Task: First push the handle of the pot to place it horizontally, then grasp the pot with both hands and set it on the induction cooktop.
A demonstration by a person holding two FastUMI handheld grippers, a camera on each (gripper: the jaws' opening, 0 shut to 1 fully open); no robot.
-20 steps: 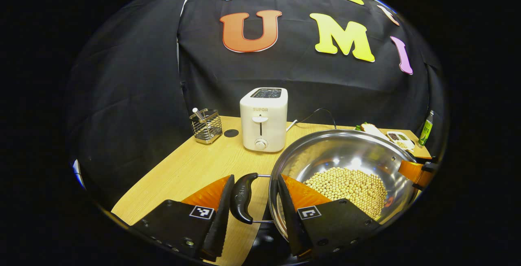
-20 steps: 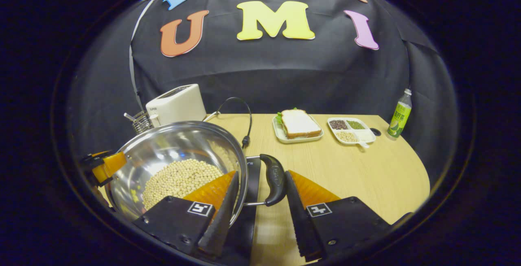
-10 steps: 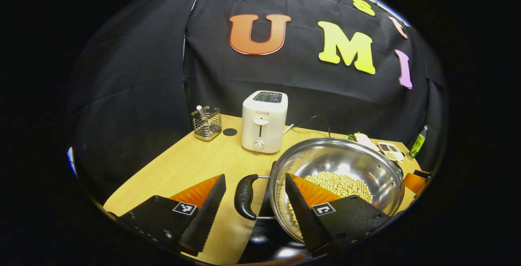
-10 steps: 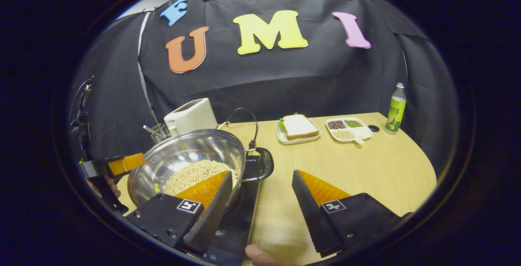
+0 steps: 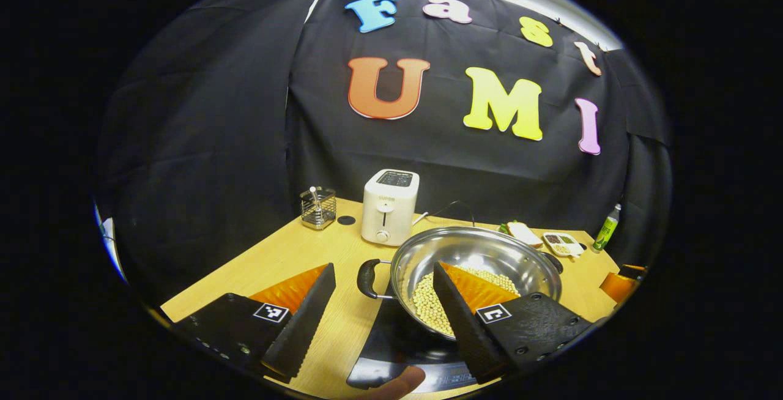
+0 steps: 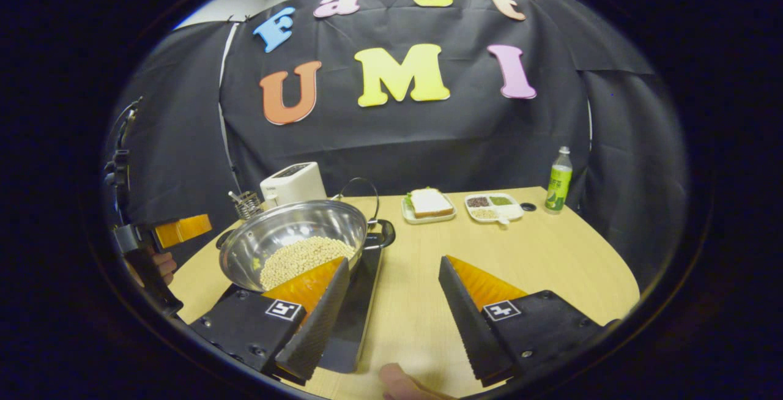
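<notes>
Pot, holding pale beans, seated on induction cooktop on table. Left tongs and right tongs both spread wide, gripping nothing. Withdraw straight back, clear of side handles. Toaster logo too small to read.

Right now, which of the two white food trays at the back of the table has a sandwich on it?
The plain tray nearer the pot holds the sandwich; the divided tray by the bottle holds small piles instead.
</notes>
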